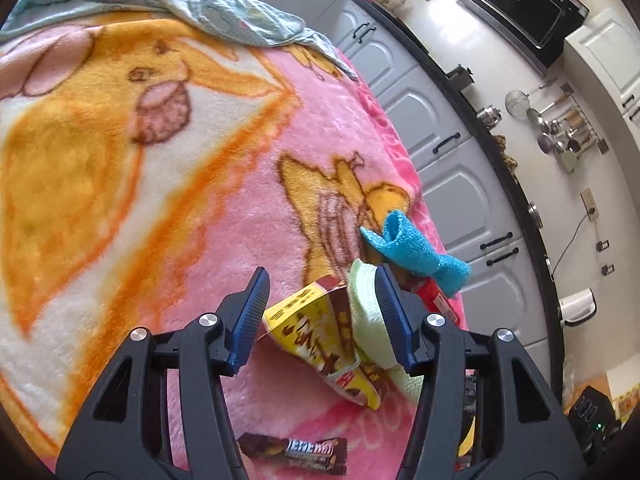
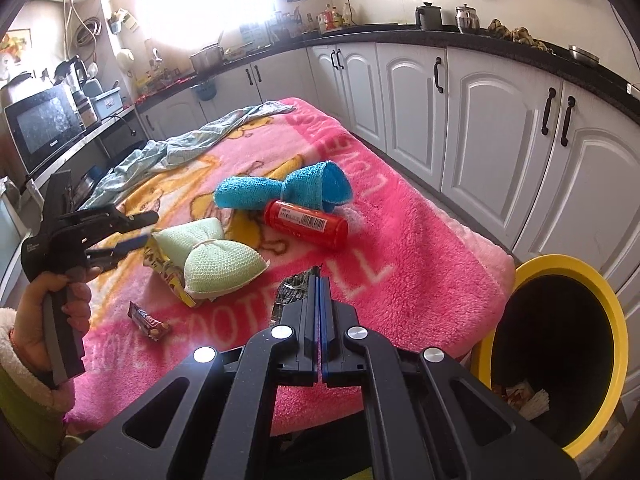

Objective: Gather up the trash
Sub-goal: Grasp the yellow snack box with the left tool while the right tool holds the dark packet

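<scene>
A yellow snack wrapper (image 1: pixel 308 328) lies on the pink blanket (image 1: pixel 240 208), partly under a pale green cloth bundle (image 1: pixel 366 312). My left gripper (image 1: pixel 321 276) is open around both; its right pad touches the green cloth, and the left pad stands just off the wrapper. A brown chocolate bar wrapper (image 1: pixel 292 454) lies nearer, below the fingers. In the right wrist view my right gripper (image 2: pixel 319 280) is shut, with a dark crinkled wrapper (image 2: pixel 290 294) pinched at its tips above the blanket's near edge. The left gripper (image 2: pixel 140 232) shows there too, in a person's hand.
A yellow-rimmed bin (image 2: pixel 560 270) stands off the blanket's right corner with some trash inside. A red can (image 2: pixel 306 224) and a blue cloth bundle (image 2: pixel 280 192) lie further back. A light blue sheet (image 2: pixel 180 148) lies crumpled at the far end. White cabinets (image 2: pixel 492 120) run along the right.
</scene>
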Demonstrator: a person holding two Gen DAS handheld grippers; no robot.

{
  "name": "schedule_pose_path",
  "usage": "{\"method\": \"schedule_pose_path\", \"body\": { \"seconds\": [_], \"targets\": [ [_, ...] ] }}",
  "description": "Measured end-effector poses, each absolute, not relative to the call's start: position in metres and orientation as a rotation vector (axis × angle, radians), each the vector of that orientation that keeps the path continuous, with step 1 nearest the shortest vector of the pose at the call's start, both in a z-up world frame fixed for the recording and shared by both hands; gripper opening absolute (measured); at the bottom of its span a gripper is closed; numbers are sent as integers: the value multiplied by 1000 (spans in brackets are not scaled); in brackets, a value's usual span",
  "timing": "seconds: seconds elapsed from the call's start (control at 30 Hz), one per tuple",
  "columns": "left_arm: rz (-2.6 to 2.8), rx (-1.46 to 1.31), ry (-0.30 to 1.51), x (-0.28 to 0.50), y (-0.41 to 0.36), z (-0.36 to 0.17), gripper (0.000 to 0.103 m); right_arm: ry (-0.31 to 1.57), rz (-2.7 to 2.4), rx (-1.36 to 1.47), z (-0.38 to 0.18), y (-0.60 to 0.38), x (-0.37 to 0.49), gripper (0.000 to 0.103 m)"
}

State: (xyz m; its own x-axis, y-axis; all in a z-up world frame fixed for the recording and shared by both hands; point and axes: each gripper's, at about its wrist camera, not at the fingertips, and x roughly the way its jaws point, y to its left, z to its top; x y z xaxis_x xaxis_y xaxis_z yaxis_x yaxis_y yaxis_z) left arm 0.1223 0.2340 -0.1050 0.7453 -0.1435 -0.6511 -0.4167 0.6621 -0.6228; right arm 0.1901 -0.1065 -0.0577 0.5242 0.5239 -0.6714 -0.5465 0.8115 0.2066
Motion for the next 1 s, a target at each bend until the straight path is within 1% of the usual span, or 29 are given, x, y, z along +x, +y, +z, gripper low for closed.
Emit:
{"method": "schedule_pose_path", "body": {
  "seconds": [0.07,0.2,0.27,0.4,0.63,0.7,0.73,0.77,0.87,1.0],
  "targets": [
    [188,-837,754,120,231,-106,48,787,644,-28,-55,-107,189,1],
    [224,-841,788,121,229,-117,48,776,646,-17,-51,-110,188,1],
    [249,-872,791,123,231,-123,54,771,645,-13,-49,-111,188,1],
    [258,-913,807,127,231,-130,53,768,648,-1,-46,-113,188,1],
    [268,-884,802,134,226,-129,49,767,652,10,-44,-114,188,1],
    [257,-879,794,135,226,-126,44,764,654,13,-42,-115,187,1],
    [247,-884,786,134,226,-124,31,763,655,14,-41,-115,187,1],
    [241,-885,777,132,228,-121,28,759,656,18,-39,-117,187,1],
    [234,-850,765,131,228,-112,25,746,655,25,-35,-119,187,1],
    [217,-840,746,124,227,-103,23,732,652,38,-29,-125,188,1]
  ]
}}
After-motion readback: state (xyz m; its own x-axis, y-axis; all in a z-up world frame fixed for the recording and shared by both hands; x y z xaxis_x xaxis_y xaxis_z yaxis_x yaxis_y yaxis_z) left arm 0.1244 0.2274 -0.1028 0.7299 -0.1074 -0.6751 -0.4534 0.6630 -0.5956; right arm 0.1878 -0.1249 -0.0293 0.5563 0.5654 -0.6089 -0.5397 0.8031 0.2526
